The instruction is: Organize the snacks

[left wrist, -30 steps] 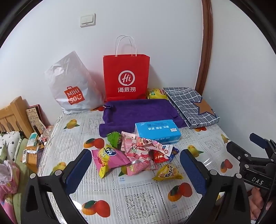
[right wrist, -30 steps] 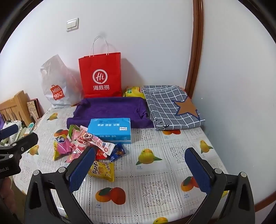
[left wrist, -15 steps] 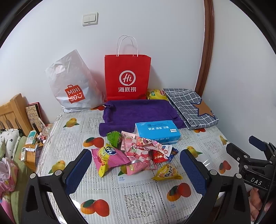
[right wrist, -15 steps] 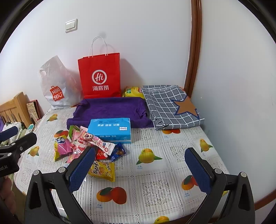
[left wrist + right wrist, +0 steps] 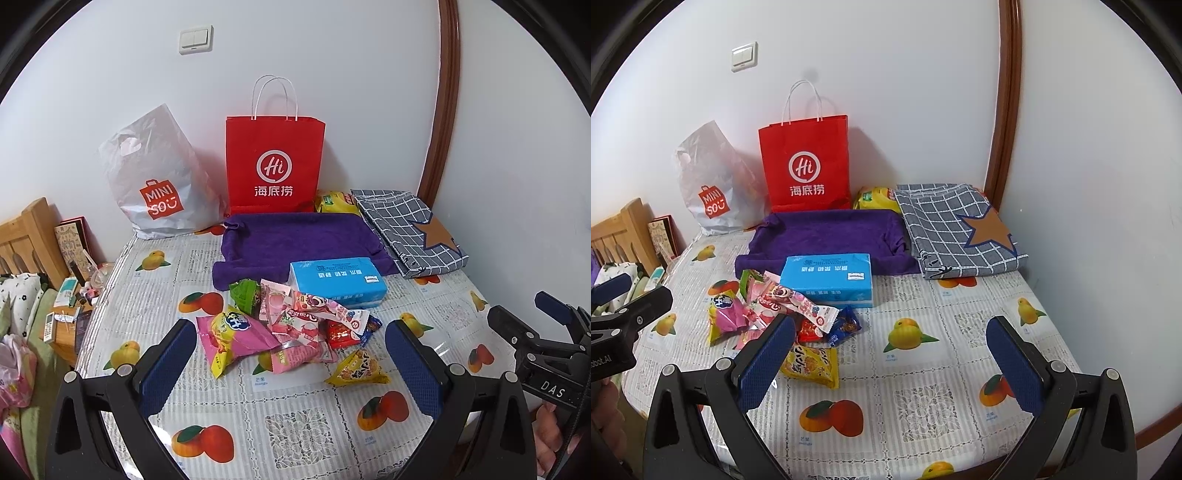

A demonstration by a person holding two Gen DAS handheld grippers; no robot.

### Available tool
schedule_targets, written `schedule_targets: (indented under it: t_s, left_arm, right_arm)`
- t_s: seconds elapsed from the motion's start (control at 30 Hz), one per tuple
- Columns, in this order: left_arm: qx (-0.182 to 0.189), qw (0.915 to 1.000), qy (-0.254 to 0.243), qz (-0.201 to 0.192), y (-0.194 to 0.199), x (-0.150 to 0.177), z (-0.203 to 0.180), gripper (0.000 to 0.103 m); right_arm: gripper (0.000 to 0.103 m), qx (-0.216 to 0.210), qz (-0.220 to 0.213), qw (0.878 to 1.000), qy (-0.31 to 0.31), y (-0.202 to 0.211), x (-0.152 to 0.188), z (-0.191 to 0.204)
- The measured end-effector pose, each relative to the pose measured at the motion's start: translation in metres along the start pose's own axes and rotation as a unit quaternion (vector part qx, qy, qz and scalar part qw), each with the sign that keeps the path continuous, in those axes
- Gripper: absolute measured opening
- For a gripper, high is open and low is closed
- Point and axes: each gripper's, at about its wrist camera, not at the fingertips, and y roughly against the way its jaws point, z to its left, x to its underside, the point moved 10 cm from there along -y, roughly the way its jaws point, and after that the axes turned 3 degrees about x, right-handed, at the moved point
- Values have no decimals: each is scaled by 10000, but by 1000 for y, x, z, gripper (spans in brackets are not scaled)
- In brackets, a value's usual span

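Note:
A pile of snack packets [image 5: 291, 325] lies mid-table: a pink and yellow packet [image 5: 232, 334], a green one [image 5: 242, 291], pink ones, a red one, a blue one and a yellow packet [image 5: 356, 369] at the front. The pile shows left of centre in the right wrist view [image 5: 775, 314], the yellow packet [image 5: 810, 365] nearest. My left gripper [image 5: 290, 365] is open and empty, held above the table before the pile. My right gripper [image 5: 890, 365] is open and empty, right of the pile; it shows at the left wrist view's right edge [image 5: 532, 332].
A blue tissue box [image 5: 338, 280] sits behind the pile on a purple towel [image 5: 295, 240]. A red paper bag [image 5: 275, 166], a white Miniso bag [image 5: 159, 181], a yellow bag [image 5: 334, 201] and a checked cloth [image 5: 410, 229] stand along the wall. The fruit-print tablecloth [image 5: 295, 424] covers the table.
Both views have risen and pulled back slightly, showing more wall. Both grippers stay open. The snacks have not moved.

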Motion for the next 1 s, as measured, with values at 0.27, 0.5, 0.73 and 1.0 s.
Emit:
schedule_targets:
  t_s: [0.27, 0.5, 0.73, 1.0]
  left_arm:
    - [0, 10000, 12, -3, -1, 1, 0, 102]
    - [-16, 10000, 20, -11, 0, 3, 1, 102]
    - [-3, 10000, 35, -15, 0, 3, 2, 102]
    - [-25, 10000, 48, -38, 0, 4, 1, 102]
  right_arm:
    - [102, 5, -1, 10000, -28, 1, 1, 0]
    - [102, -7, 0, 10000, -17, 2, 1, 1]
    - [102, -21, 0, 10000, -15, 2, 2, 1]
    - [102, -32, -25, 10000, -16, 2, 2, 4]
